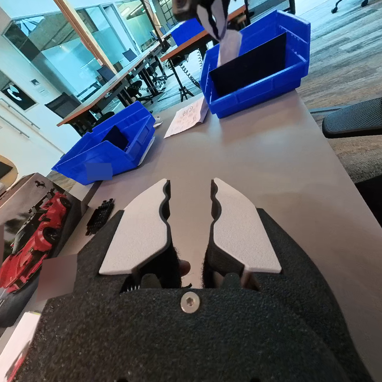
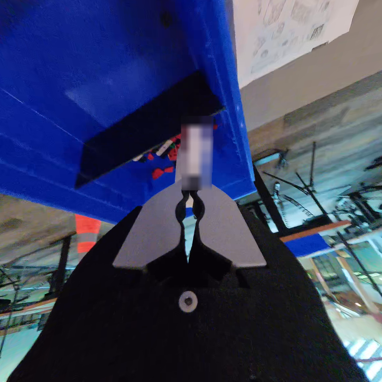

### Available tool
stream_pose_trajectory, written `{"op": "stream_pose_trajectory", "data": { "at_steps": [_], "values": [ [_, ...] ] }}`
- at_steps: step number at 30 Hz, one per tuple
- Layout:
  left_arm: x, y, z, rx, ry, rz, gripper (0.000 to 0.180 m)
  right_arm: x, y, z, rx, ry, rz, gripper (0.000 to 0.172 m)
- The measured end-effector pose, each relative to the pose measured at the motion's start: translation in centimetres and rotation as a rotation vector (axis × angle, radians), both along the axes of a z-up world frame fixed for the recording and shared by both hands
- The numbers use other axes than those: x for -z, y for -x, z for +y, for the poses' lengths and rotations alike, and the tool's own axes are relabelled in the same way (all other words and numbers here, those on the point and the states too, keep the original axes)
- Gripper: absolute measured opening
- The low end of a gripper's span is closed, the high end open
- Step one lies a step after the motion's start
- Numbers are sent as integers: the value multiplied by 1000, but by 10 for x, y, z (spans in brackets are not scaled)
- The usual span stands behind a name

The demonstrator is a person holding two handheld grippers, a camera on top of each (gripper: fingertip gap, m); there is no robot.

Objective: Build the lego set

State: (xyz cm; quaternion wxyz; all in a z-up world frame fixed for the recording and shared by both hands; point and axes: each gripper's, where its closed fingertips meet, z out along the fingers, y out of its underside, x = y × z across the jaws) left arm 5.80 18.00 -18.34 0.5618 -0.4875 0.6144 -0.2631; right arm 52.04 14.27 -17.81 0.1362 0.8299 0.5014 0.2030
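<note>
While the left tongs (image 1: 190,183) hang open over the bare grey tabletop (image 1: 258,165), holding nothing, the right tongs (image 2: 191,191) pinch a thin pale bag (image 1: 228,48) above the divided blue plastic bin (image 1: 289,68).

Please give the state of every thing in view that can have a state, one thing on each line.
left gripper: open, nothing between its fingers, above the grey table.
right gripper: shut on a pale flat strip, above the far blue bin.
far blue bin: upright, dark divider inside, small red pieces behind it.
near blue bin: upright on the table.
paper sheet: lying flat.
</note>
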Motion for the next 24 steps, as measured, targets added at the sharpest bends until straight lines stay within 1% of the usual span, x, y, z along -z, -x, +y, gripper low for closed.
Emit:
{"op": "stream_pose_trajectory", "data": {
  "at_steps": [1, 2, 3, 4, 5, 7, 8, 9, 11, 12, 14, 16, 17, 19, 21, 24],
  "values": [
    [0, 1, 0, -1, 6, -3, 36, 1, -6, -5, -5, 35, -32, 1],
    [0, 3, 1, -4, 9, -2, 36, -2, -20, -13, -46, 85, -134, 1],
    [1, 4, 2, -10, 8, 0, 36, -3, -22, -13, -45, 60, -122, 1],
    [1, 5, 3, -13, 8, 0, 36, -3, -10, -10, 10, -9, -7, 1],
    [2, 5, 4, -13, 14, -1, 36, -6, -7, -11, 47, -43, 50, 1],
    [4, 5, 5, -9, 33, -4, 36, -19, -22, -18, 71, -90, 22, 1],
    [3, 5, 5, -7, 39, -7, 36, -25, -24, -20, 108, -152, 79, 1],
    [3, 5, 4, -6, 40, -10, 36, -34, -24, -21, 134, -241, 151, 1],
    [1, 5, 4, -4, 36, -21, 36, -62, -13, -23, 117, -471, 329, 0],
    [0, 4, 4, 0, 42, -29, 36, -79, 1, -25, 84, -599, 446, 0],
    [0, 2, 3, 18, 80, -57, 38, -119, 41, -35, -57, -863, 695, 0],
    [-1, -4, 1, 47, 129, -82, 40, -156, 88, -59, -227, -1081, 909, 1],
    [-2, -9, 0, 59, 145, -91, 42, -168, 113, -73, -315, -1159, 1002, 0],
    [-9, -20, -5, 96, 145, -110, 46, -179, 159, -98, -468, -1254, 1149, 0],
    [-22, -33, -15, 148, 120, -138, 48, -179, 201, -116, -595, -1302, 1252, 0],
    [-43, -55, -41, 265, 80, -172, 49, -175, 252, -131, -756, -1321, 1373, 0]
  ]
}}
